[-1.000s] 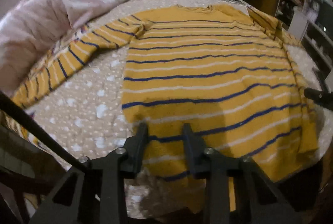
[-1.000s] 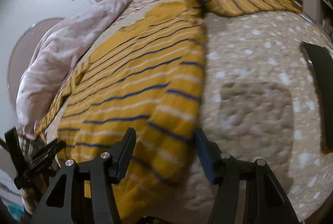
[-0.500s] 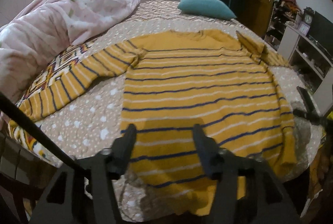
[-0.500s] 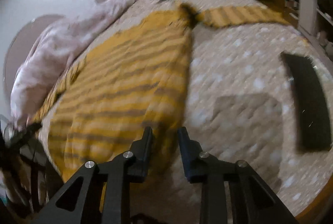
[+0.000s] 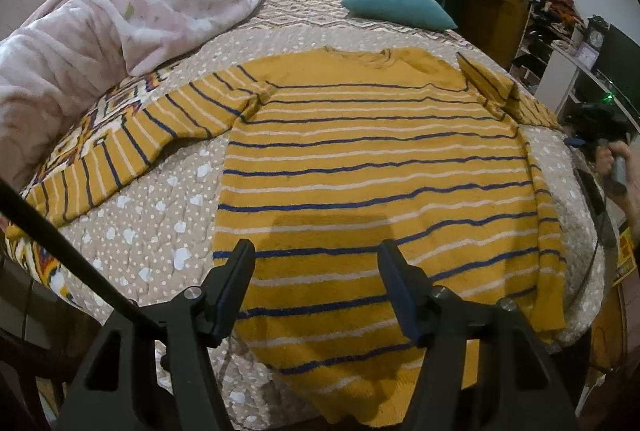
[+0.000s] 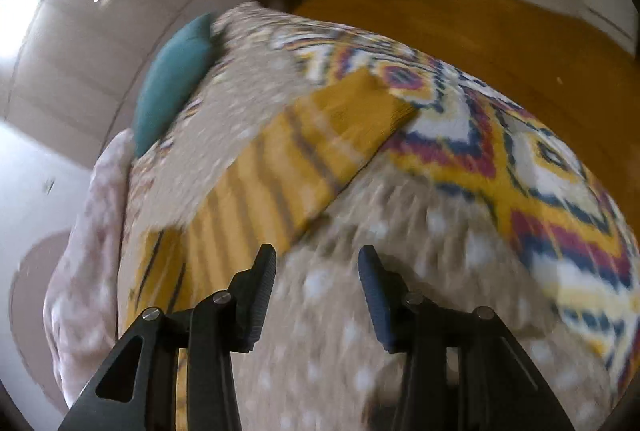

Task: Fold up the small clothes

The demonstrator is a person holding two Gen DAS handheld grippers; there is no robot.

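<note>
Yellow striped sweater spread flat, front up, on the dotted quilt of the bed. Neckline toward the teal pillow, hem toward the camera and hanging slightly over the bed edge. One sleeve stretched out sideways from the sweater toward the pink blanket; other sleeve lying out on the opposite side, blurred in the right wrist view.

Left claw above the sweater's hem, spread wide, gripping nothing. Right claw over bare quilt just beside the far sleeve, likewise parted and empty-handed; whether touching the quilt, impossible to say through the motion blur. Patterned border of the quilt beyond that sleeve, wooden floor past it.
</note>
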